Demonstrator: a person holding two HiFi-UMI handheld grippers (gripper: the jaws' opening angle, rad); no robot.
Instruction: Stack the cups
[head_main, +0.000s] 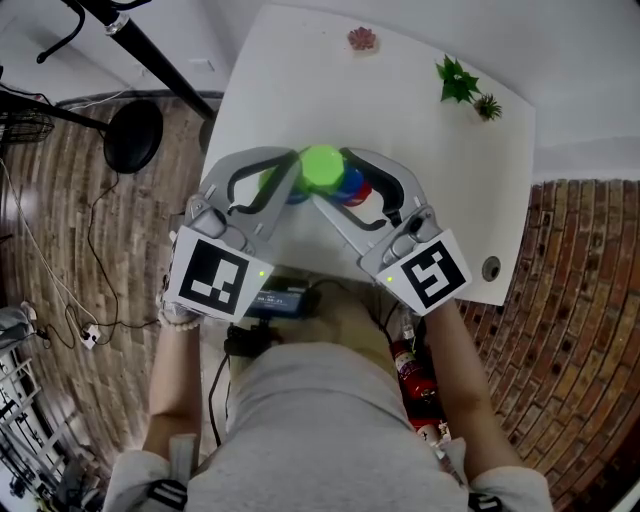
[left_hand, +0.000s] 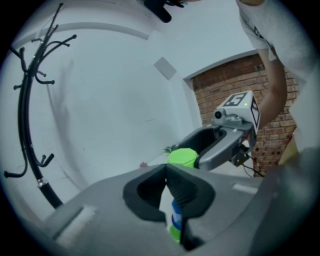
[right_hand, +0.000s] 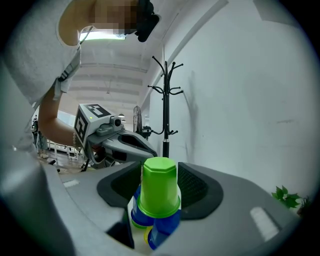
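Head view: my right gripper (head_main: 340, 180) has the upside-down green cup (head_main: 322, 168) right over the blue cups (head_main: 351, 183) on the white table (head_main: 300, 70), so the stack's nearly done, I reckon.

Left gripper view: my left gripper (left_hand: 166, 171) is clenched on nothing, with the cups just past its tips.

Right gripper view, only here: pads (right_hand: 192, 187) hugging the green cup, maybe not fully seated yet.

You are aiming your left gripper (head_main: 288, 186), jaws together, toward one o'clock; your right gripper (head_main: 335, 180), toward eleven, is clamping the green cup (head_main: 322, 166).
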